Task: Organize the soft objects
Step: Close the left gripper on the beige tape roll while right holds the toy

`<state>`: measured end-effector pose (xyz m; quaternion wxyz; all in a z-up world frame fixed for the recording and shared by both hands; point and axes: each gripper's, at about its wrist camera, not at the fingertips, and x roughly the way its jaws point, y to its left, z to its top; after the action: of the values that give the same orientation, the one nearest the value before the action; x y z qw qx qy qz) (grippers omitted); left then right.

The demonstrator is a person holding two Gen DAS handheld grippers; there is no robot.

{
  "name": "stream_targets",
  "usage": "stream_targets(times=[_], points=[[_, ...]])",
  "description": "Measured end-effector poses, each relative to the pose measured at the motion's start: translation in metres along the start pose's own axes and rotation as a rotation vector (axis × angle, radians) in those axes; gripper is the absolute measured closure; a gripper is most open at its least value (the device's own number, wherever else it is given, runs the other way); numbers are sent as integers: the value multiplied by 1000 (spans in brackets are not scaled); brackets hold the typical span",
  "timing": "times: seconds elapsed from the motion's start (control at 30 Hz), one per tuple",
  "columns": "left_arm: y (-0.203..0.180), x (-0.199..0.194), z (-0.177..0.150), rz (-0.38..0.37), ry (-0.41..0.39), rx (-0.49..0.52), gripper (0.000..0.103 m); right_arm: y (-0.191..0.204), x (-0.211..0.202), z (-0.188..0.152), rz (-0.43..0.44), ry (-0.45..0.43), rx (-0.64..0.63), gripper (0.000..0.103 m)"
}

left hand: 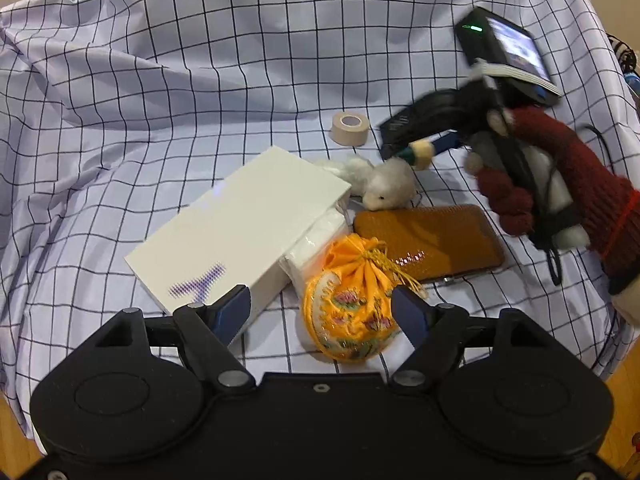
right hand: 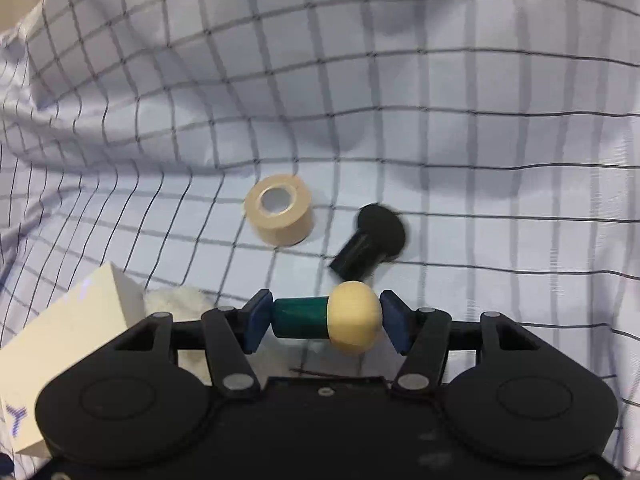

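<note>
My left gripper (left hand: 322, 306) is open just above the near side of an orange embroidered drawstring pouch (left hand: 352, 312) on the checked cloth. A white plush animal (left hand: 384, 186) lies behind a white box (left hand: 240, 228), next to a brown flat case (left hand: 430, 240). My right gripper (right hand: 326, 322) is shut on a wooden peg toy (right hand: 332, 322) with a green body and cream head, held crosswise between the fingers. It also shows in the left wrist view (left hand: 418, 154), above the plush.
A roll of beige tape (right hand: 280, 214) and a black mushroom-shaped piece (right hand: 370, 240) lie on the cloth ahead of the right gripper. A white tissue pack (left hand: 316, 248) sits against the box. The cloth (left hand: 200, 80) rises in folds behind.
</note>
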<state>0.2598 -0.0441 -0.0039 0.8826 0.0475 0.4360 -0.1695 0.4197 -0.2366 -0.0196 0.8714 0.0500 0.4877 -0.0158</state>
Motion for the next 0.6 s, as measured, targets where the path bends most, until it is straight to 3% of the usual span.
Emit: stream_targets(times=[0.27,0.6], points=[[3,7,34,32,-36,-3,30,-24,-9,-25,-115,-75,30,44],[-2,46,100,74,-49,26,28,-33,4,-46,-141,-114,15,44]])
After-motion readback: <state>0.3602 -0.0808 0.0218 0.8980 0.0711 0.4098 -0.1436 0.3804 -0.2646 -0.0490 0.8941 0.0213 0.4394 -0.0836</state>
